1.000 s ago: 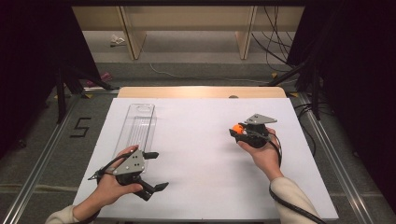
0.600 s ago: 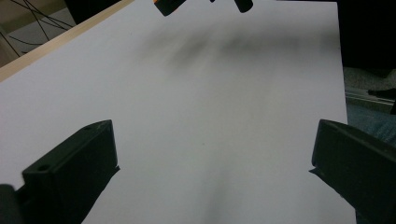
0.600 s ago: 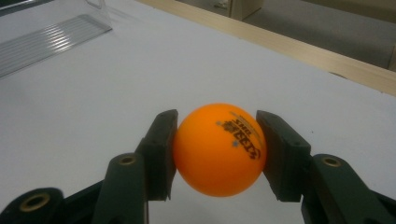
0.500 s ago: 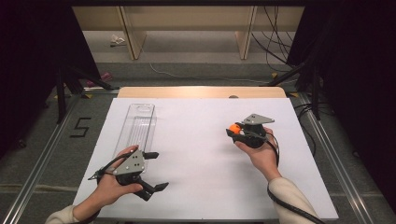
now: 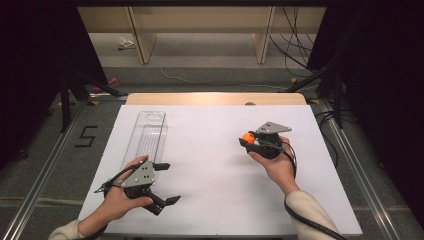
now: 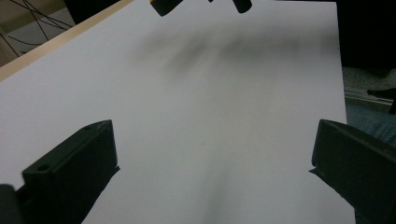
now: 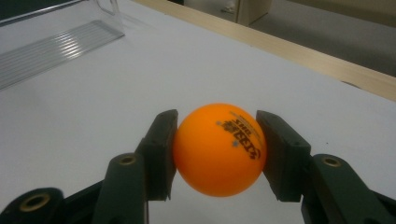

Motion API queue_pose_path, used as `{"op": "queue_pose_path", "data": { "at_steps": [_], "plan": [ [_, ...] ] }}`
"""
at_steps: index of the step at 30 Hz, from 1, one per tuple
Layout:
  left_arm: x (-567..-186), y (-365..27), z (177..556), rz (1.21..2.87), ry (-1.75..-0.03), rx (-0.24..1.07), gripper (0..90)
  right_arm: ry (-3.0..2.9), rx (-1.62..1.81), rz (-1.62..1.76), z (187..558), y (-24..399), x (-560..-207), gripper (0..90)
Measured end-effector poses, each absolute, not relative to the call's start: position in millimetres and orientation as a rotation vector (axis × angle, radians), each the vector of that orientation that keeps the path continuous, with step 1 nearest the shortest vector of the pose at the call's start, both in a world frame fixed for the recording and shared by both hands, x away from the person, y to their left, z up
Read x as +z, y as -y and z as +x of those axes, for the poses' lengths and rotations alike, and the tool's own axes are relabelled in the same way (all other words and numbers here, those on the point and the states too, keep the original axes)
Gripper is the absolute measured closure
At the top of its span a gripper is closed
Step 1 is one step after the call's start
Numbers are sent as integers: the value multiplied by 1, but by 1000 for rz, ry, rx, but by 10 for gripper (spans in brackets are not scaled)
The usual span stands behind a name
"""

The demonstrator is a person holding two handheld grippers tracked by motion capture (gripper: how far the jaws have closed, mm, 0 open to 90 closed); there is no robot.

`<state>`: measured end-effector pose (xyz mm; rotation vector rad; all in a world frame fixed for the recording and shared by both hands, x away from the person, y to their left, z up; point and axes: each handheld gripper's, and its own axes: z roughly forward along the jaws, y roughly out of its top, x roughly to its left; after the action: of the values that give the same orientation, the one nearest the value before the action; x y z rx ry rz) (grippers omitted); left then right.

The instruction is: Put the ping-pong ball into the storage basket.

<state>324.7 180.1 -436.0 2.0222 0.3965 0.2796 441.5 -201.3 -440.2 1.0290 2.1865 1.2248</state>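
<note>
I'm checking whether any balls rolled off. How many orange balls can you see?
1. The orange ball sits clamped between the right gripper's jaws, above the white table.

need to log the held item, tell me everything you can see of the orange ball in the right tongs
The small round orange ball looks like smooth matte plastic, much like a table tennis ball, with dark printed lettering and small star marks on its upper right face. It appears whole and undented. The right tongs are shut on it, one black pad pressing each side, holding it just above the white tabletop. In the high view it sits at the tips of those tongs, right of the table's middle.
</note>
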Motion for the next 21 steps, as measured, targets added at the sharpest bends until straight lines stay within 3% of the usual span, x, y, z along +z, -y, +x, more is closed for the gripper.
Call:
{"op": "queue_pose_path", "data": {
  "at_steps": [21],
  "plan": [
    [-436,-180,325,2023,-394,277,0,-2208,1264,984,438,186,-436,516]
  ]
}}
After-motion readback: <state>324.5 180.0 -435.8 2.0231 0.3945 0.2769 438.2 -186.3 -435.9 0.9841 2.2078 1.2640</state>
